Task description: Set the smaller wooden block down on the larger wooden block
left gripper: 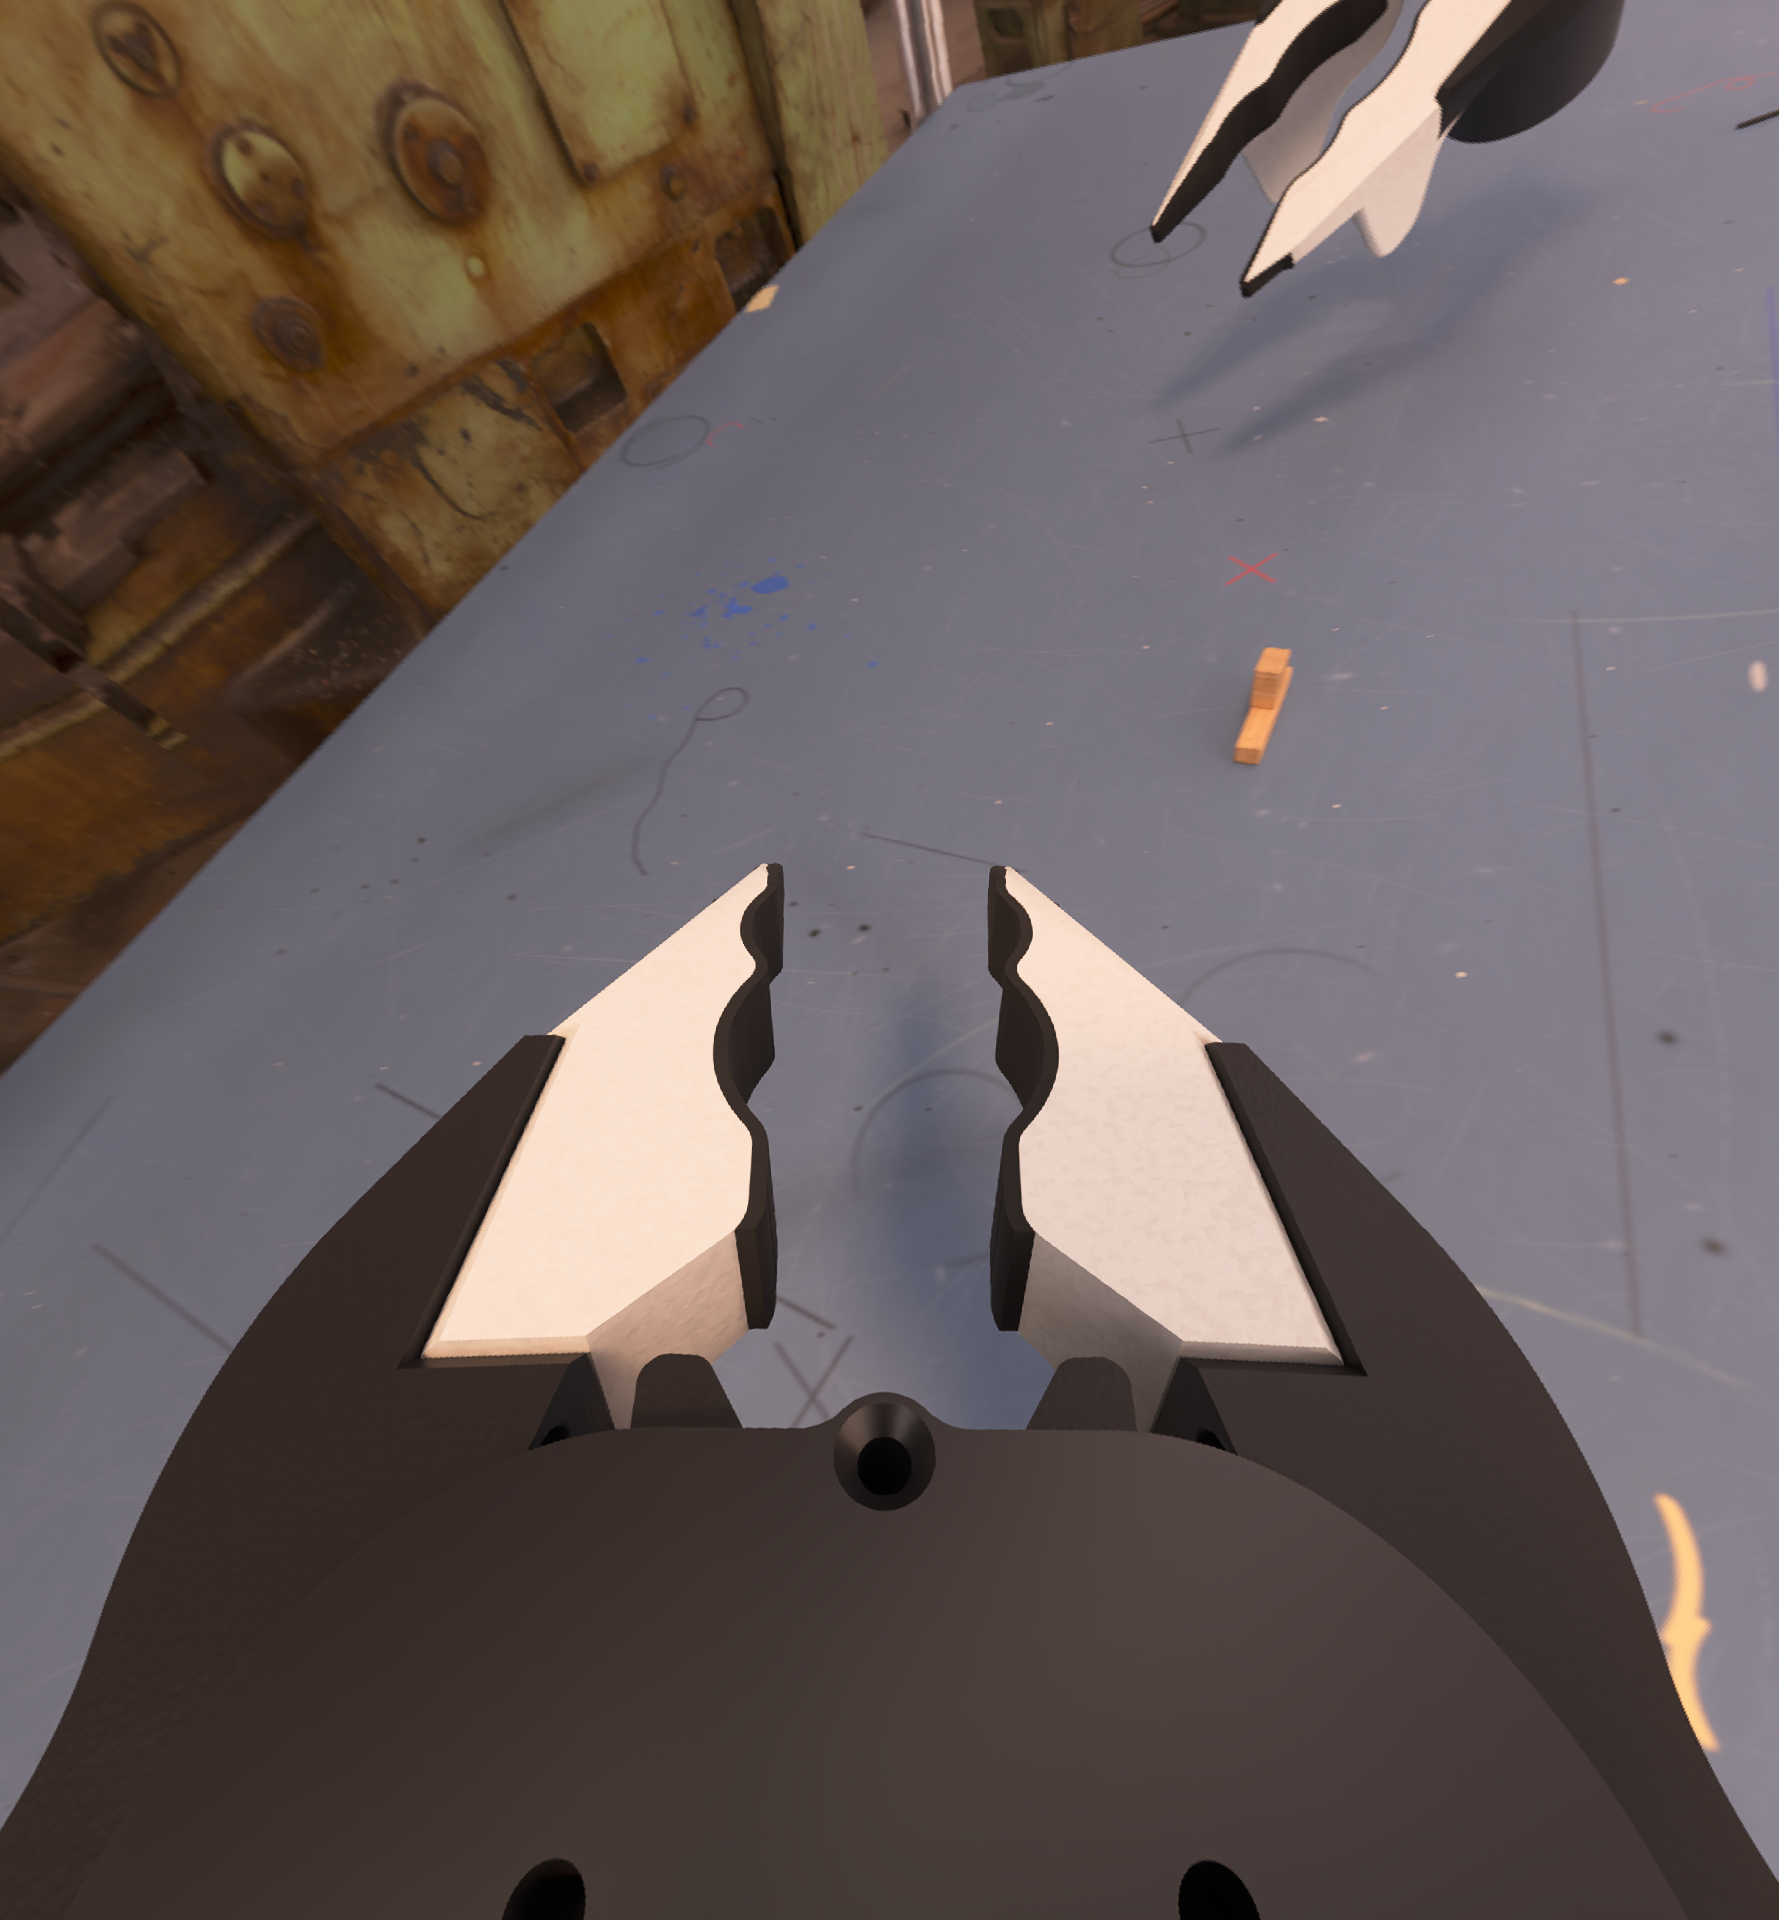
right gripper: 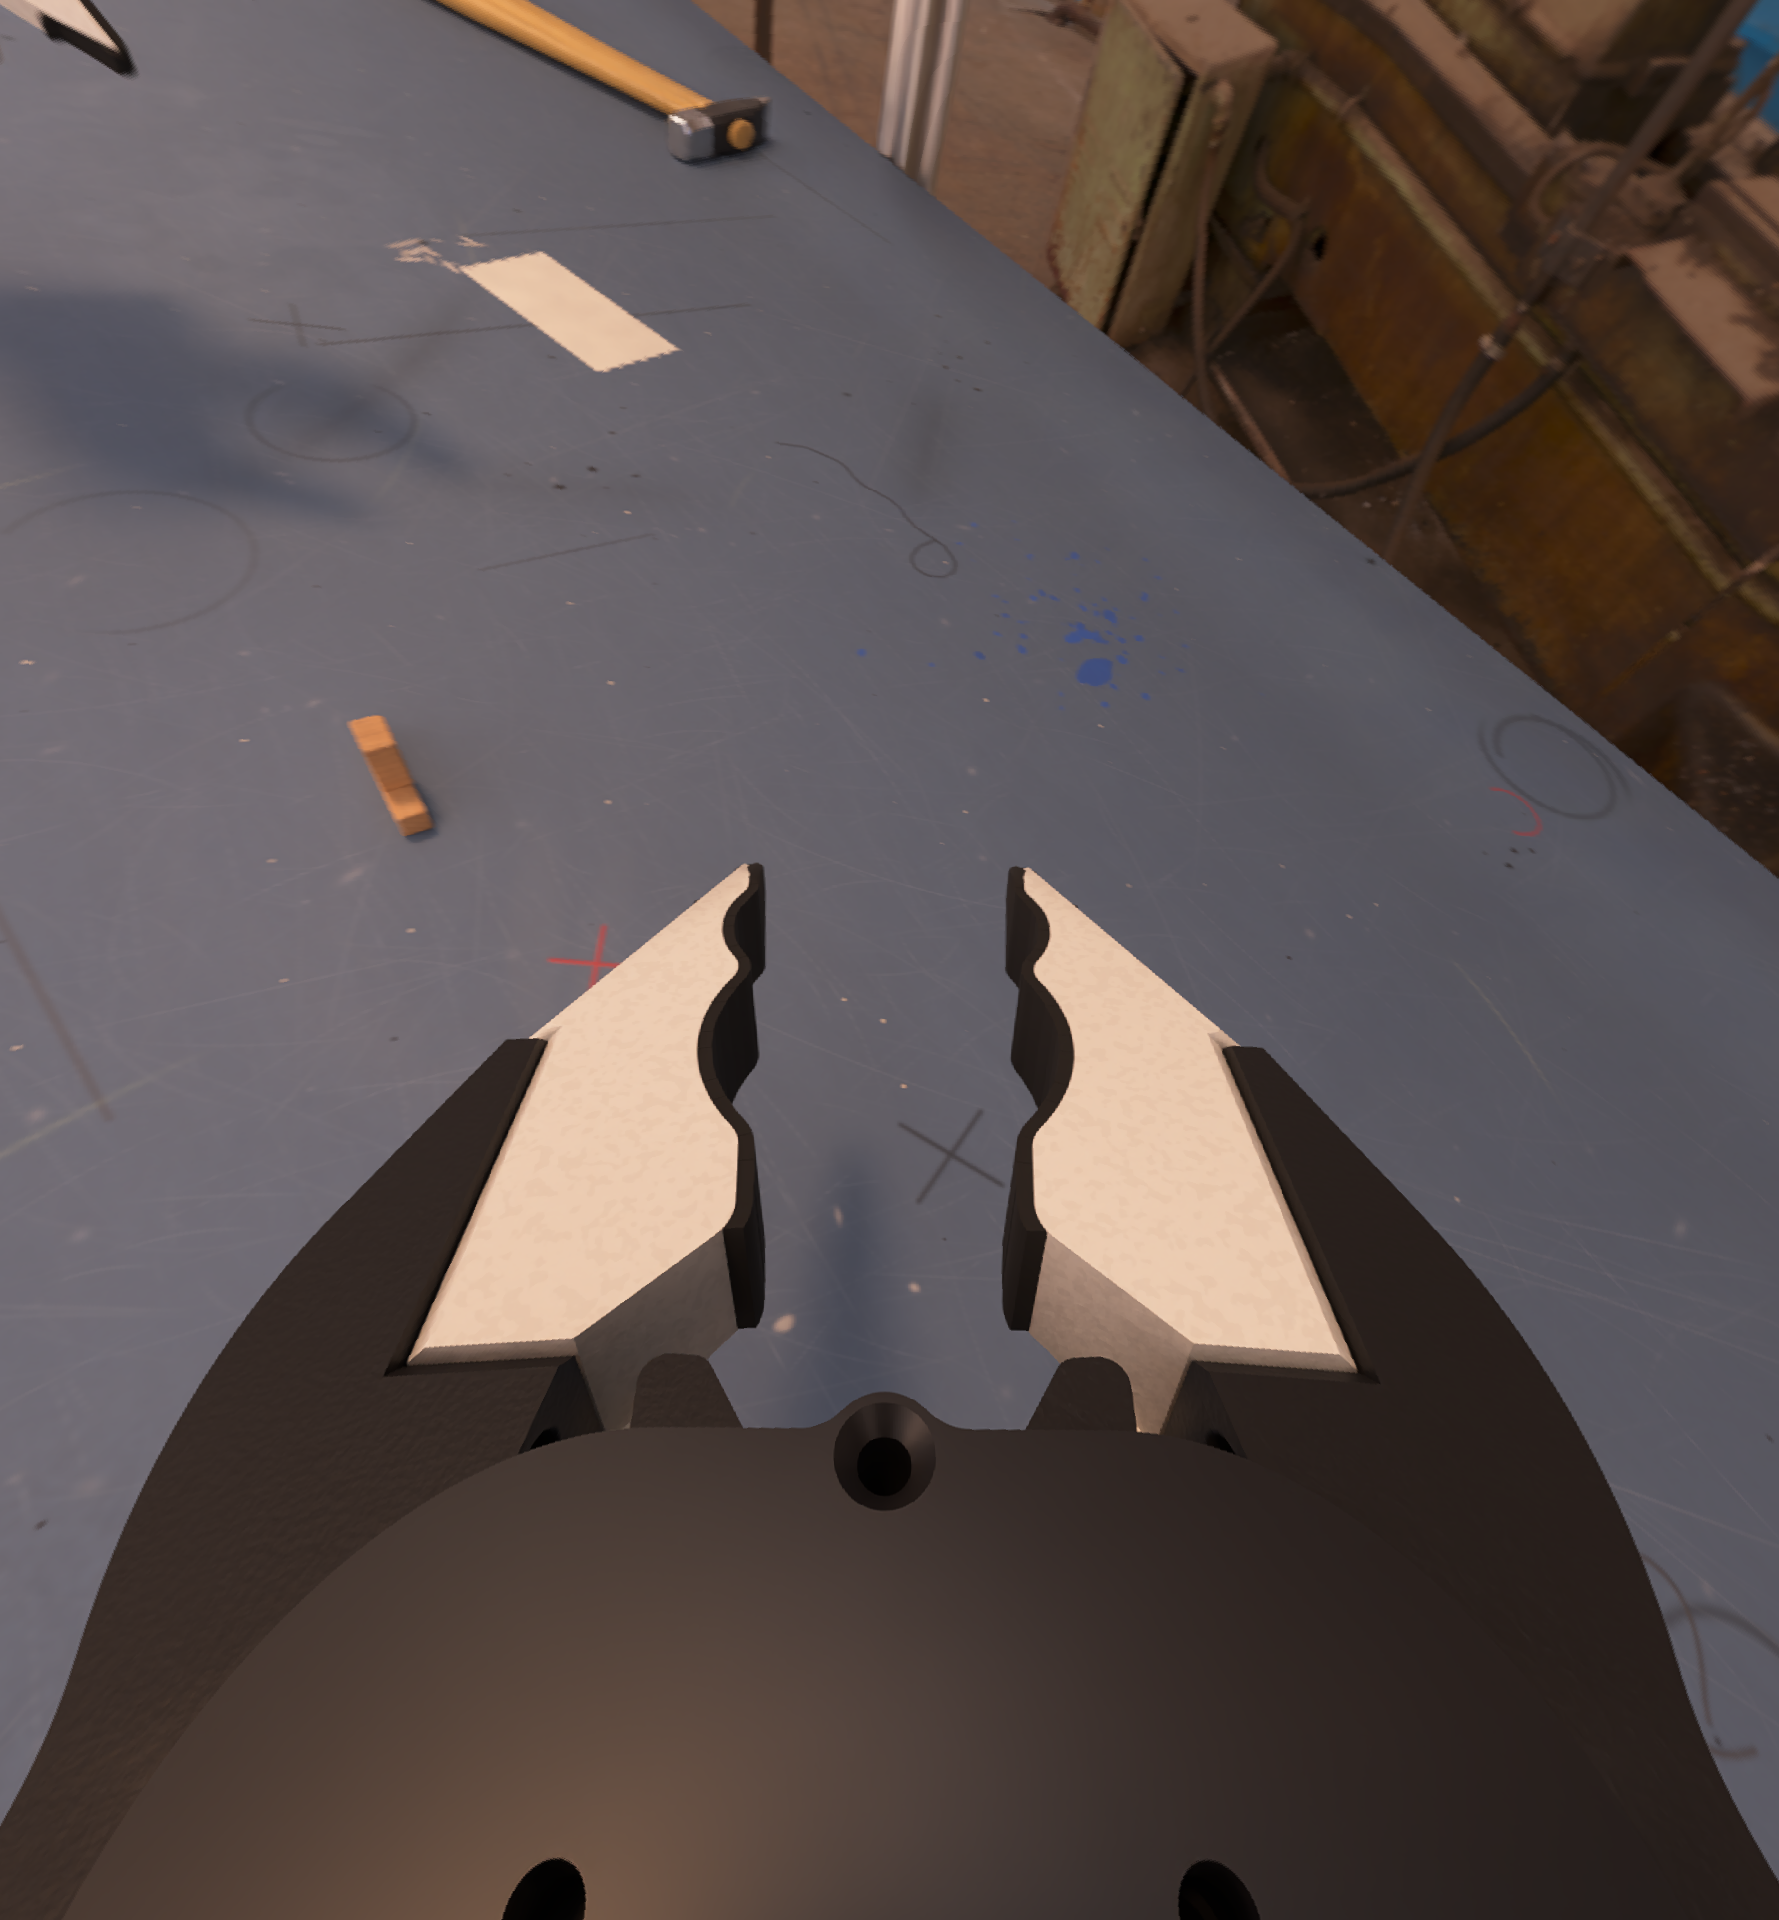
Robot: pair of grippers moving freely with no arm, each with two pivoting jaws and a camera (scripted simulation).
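Smaller wooden block (left gripper: 1271, 670) atop larger wooden block (left gripper: 1258, 725), scuffed blue table (left gripper: 1072, 499)

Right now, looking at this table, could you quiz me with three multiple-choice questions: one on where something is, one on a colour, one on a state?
1. Where is the small block?
A) on the large block
B) in a claw
C) on the floor

2. What colour is the paint splatter?
A) red
B) blue
C) green

3. How is the right claw?
A) shut on a block
B) shut, empty
C) open, empty

Answers:
1 A: it rests atop one end of the large block.
2 B: blue spots dot the table.
3 C: only table shows in the wide gap between its fingers.
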